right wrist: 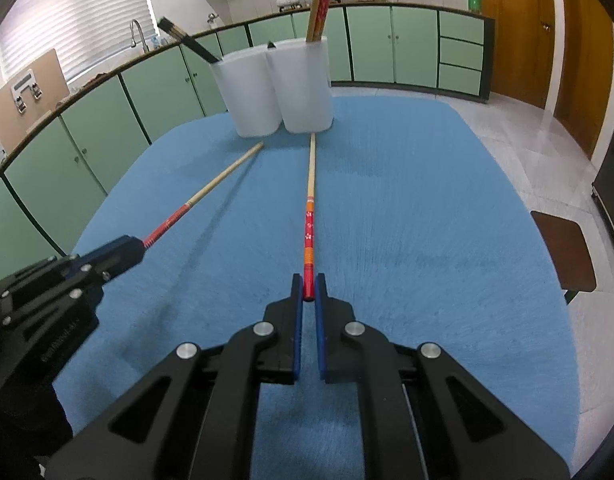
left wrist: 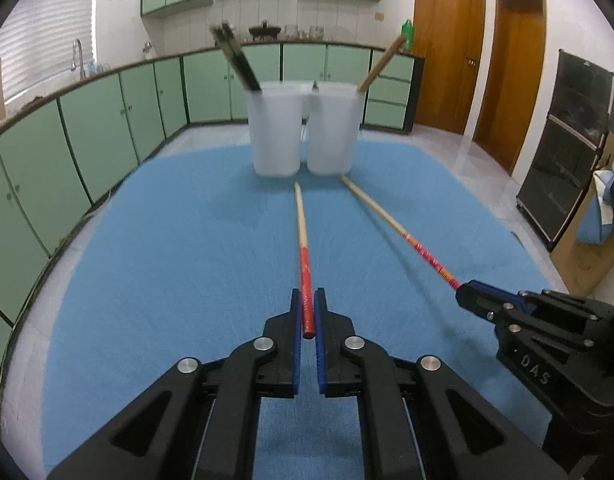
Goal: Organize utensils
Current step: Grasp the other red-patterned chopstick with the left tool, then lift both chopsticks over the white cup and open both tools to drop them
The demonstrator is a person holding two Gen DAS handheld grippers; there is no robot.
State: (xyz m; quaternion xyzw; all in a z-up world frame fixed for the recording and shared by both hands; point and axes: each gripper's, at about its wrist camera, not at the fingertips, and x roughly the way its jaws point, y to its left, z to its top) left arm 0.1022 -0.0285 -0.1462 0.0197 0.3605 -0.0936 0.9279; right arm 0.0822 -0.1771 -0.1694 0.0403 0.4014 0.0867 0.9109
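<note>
Fuzzy matt blue cloth (left wrist: 167, 280) covers the table. 2 wooden chopsticks (left wrist: 301, 220) have glossy red ends. 2 cups (left wrist: 277, 132) are frosted, translucent plastic.

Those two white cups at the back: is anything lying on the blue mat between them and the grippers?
Only the two red-handled chopsticks the hand-held grippers hold: left, right. Otherwise the blue mat is bare up to the white cups, in both wrist views.

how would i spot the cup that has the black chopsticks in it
On the blue mat, two white cups stand side by side at the far end. It is the left cup, with the dark chopsticks leaning out to the left; its neighbour holds wooden, red-topped ones.
</note>
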